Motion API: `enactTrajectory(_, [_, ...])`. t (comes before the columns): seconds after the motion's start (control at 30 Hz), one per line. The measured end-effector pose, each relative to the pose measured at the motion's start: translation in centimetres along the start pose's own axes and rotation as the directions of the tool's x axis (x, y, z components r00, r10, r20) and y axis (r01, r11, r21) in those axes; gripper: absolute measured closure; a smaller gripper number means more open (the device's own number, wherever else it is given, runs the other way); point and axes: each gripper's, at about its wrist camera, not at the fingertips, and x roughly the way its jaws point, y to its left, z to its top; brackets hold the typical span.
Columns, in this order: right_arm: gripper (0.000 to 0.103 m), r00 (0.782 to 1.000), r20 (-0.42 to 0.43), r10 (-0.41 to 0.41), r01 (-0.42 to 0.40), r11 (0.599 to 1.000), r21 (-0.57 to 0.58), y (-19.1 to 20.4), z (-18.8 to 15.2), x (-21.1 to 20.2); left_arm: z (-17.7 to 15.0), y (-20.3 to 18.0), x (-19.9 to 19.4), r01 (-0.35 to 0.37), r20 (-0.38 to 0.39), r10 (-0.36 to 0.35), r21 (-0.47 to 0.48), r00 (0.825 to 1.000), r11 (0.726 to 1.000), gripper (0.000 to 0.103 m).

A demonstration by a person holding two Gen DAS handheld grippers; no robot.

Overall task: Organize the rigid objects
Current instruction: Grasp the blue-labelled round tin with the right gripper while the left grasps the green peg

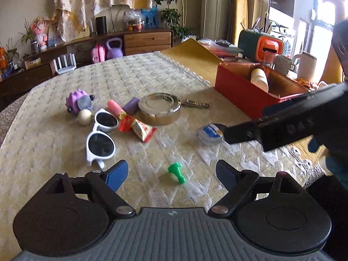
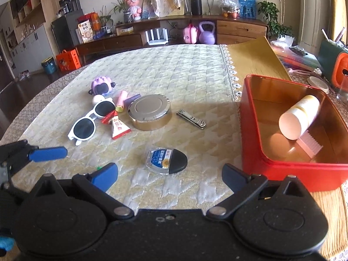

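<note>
A red box (image 2: 282, 169) at the right holds a cream tube (image 2: 300, 117) and a white comb (image 2: 310, 144); it also shows in the left wrist view (image 1: 235, 91). My right gripper (image 2: 169, 177) is open, just short of a small clear bottle with a black cap (image 2: 166, 161), also visible in the left wrist view (image 1: 209, 133). My left gripper (image 1: 171, 174) is open over a green peg (image 1: 177, 171). On the cloth lie white sunglasses (image 1: 100, 139), a round gold tin (image 1: 159, 108), nail clippers (image 2: 191, 119), snack packets (image 1: 141, 128) and a purple toy (image 1: 79, 102).
The table carries a pale quilted cloth (image 1: 141, 74) with a lace edge. Behind the box stand an orange-green holder (image 1: 261, 45), mugs (image 1: 282, 64) and stacked items. A sideboard (image 2: 174, 34) runs along the far wall.
</note>
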Motion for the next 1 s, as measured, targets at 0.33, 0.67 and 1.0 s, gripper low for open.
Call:
enactTrajectory(0.33, [0.012, 0.998, -0.064, -0.011, 0.01, 1.0, -0.018, -0.3, 0.9, 3.0, -0.7, -0.5, 1.7, -0.03, -0.02, 0.029, -0.023, 0.999, 0.999, 0.015])
enactTrajectory(0.67, [0.026, 0.995, -0.099, -0.017, 0.011, 0.998, -0.064, 0.3, 1.4, 4.7, -0.7, -0.6, 2.6, -0.036, -0.047, 0.035, -0.027, 0.998, 0.999, 0.045])
enactTrajectory(1.0, [0.033, 0.994, -0.107, -0.037, 0.026, 0.995, -0.098, 0.9, 1.3, 5.5, -0.4, -1.0, 2.8, -0.031, -0.042, 0.03, -0.011, 0.999, 0.999, 0.069])
